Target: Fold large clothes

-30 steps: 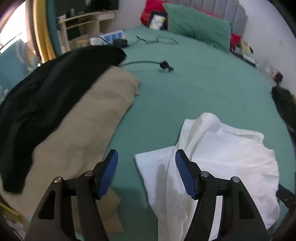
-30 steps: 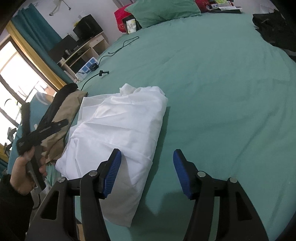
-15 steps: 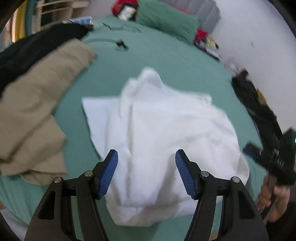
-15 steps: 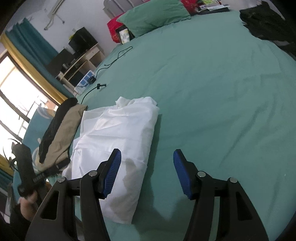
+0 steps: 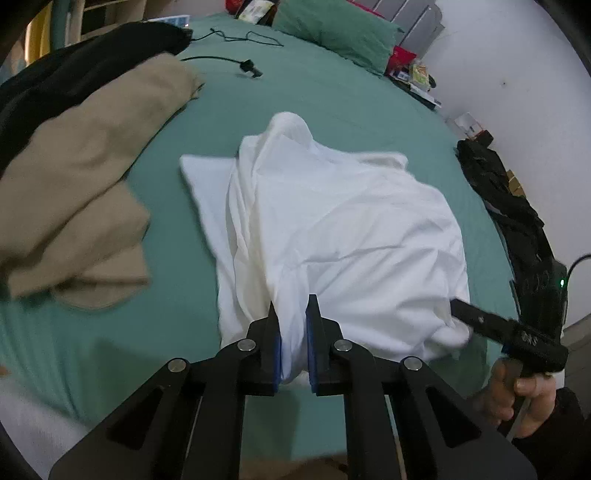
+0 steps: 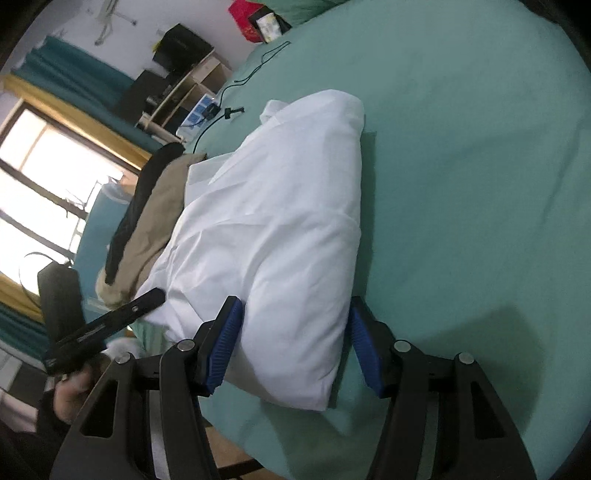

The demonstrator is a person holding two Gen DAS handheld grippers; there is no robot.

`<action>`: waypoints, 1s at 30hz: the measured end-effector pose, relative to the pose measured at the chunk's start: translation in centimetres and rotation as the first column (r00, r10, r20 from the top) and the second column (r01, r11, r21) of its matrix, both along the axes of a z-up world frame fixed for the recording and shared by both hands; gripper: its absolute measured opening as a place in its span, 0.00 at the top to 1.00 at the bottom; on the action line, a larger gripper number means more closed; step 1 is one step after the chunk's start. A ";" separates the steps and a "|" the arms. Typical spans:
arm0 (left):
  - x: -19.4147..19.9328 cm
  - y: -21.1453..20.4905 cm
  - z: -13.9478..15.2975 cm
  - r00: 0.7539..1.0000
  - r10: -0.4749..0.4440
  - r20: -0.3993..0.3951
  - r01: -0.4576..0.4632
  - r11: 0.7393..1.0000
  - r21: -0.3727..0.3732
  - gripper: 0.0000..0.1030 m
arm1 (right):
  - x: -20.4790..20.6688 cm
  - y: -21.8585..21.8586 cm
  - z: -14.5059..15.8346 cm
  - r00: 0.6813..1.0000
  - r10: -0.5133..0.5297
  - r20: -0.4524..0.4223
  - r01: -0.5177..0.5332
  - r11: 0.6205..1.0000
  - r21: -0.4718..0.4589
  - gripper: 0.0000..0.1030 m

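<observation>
A large white garment (image 5: 340,229) lies crumpled and partly folded on the green bed (image 5: 325,92). My left gripper (image 5: 293,321) is shut on the garment's near edge, with white cloth pinched between its blue pads. In the right wrist view the same white garment (image 6: 280,221) fills the middle. My right gripper (image 6: 295,339) is open, its blue pads (image 6: 225,343) standing on either side of the garment's near right corner without pinching it. The right gripper also shows in the left wrist view (image 5: 506,332), touching the garment's right corner.
A beige garment (image 5: 85,177) and a black one (image 5: 66,85) lie left of the white one. More black clothing (image 5: 509,206) lies at the bed's right edge. A cable (image 5: 221,61), a green pillow (image 5: 332,29) and shelves (image 6: 177,96) are at the far end.
My left gripper has closed on the white garment's near edge. My right gripper has moved forward and down, so its open pads now straddle the garment's corner.
</observation>
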State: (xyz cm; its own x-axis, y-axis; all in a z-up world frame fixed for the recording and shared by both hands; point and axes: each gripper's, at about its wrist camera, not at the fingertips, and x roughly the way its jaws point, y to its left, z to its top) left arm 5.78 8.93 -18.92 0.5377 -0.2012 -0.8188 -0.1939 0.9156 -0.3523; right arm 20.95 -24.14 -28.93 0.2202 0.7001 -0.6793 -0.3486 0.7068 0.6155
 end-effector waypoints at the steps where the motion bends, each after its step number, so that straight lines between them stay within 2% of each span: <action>1: -0.4 -0.1 -0.3 1.000 0.003 -0.010 -0.003 1.000 0.005 0.89 | 0.0 0.2 0.1 1.000 0.008 -0.003 -0.008 1.000 -0.005 0.74; 2: -0.6 -0.2 -0.6 1.000 0.008 -0.016 -0.008 1.000 0.005 0.89 | -0.1 0.2 0.2 1.000 0.013 0.004 -0.013 1.000 -0.002 0.79; 5: -0.9 -0.8 -0.9 0.999 0.024 -0.022 -0.024 1.000 -0.006 0.88 | -0.7 0.3 1.4 0.999 0.030 0.043 -0.028 0.998 -0.048 0.85; 8: -1.1 -1.8 -0.6 1.000 0.002 -0.021 -0.003 0.999 -0.043 0.88 | -1.5 -0.7 2.8 0.997 0.033 0.073 -0.025 0.995 -0.101 0.87; 11: -0.7 -3.8 -0.7 0.996 -0.074 -0.044 0.070 0.993 -0.094 0.87 | -2.2 -2.8 3.7 0.994 0.016 0.104 0.005 0.981 -0.192 0.88; 16: -0.8 -8.1 -1.2 0.982 -0.177 -0.058 0.170 0.980 -0.106 0.86 | -4.2 -6.0 3.7 0.991 0.005 0.132 0.040 0.940 -0.337 0.88; 18: -0.5 -8.9 -1.6 0.979 -0.191 -0.071 0.183 0.978 -0.102 0.79 | -4.9 -6.6 3.3 0.992 0.005 0.128 0.043 0.928 -0.370 0.88; 21: -0.2 -8.7 -1.3 0.984 -0.167 -0.066 0.161 0.984 -0.080 0.63 | -5.1 -7.0 2.5 0.994 -0.011 0.113 0.053 0.926 -0.374 0.86; 23: -0.1 -7.7 -0.4 0.991 -0.126 -0.038 0.124 0.990 -0.060 0.46 | -5.1 -7.0 2.6 0.993 -0.022 0.119 0.065 0.927 -0.369 0.80; 27: 0.5 -5.2 1.5 0.999 -0.035 0.041 0.036 0.999 -0.020 0.37 | -4.5 -7.4 2.9 0.994 -0.036 0.107 0.070 0.938 -0.341 0.74; 28: 0.8 -4.4 1.9 0.998 -0.009 0.056 0.010 1.000 -0.006 0.34 | -4.3 -7.4 3.2 0.993 -0.038 0.110 0.072 0.940 -0.334 0.70; 30: 2.0 -2.9 2.2 0.997 0.032 0.075 -0.032 0.999 0.000 0.31 | -4.0 -7.4 4.0 0.988 -0.048 0.145 0.094 0.941 -0.326 0.55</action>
State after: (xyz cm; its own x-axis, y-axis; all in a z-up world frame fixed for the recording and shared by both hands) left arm 7.74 5.98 -16.74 0.6038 -0.1820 -0.7761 -0.1959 0.9098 -0.3658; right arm 16.97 -31.57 -24.95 0.3655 0.4195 -0.8309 -0.3524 0.8886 0.2936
